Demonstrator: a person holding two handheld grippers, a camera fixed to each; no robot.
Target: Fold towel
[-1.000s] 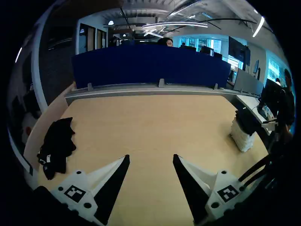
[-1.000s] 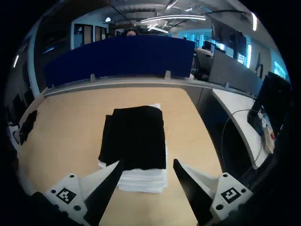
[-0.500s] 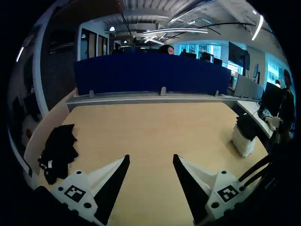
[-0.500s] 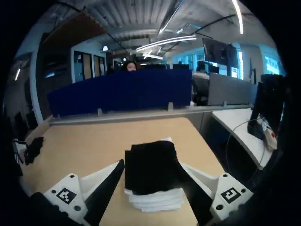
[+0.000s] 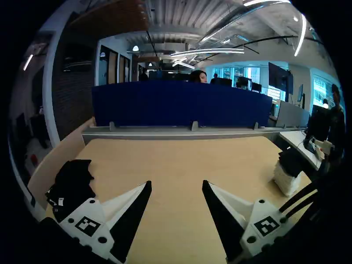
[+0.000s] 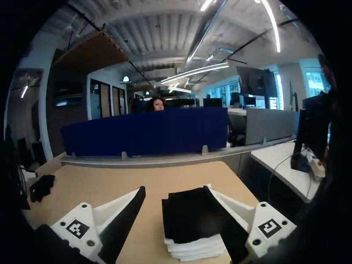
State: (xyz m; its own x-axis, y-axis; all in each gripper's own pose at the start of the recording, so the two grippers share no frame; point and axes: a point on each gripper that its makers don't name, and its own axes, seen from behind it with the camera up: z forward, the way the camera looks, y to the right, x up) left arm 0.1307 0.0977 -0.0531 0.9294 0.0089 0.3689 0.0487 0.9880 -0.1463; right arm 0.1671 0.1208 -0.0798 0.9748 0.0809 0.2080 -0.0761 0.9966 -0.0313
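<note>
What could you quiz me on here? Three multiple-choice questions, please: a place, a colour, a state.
1. In the left gripper view, the crumpled black cloth lies: A) by the table's left edge; B) mid-table; C) on the blue divider.
2. The top towel of the folded stack is: A) white; B) black; C) blue.
3. The left gripper is: A) open, empty; B) shut on a towel; C) shut, empty.
Answers: 1 A, it sits beside that edge; 2 B, black lies over white; 3 A, its fingers stand apart over bare wood.
</note>
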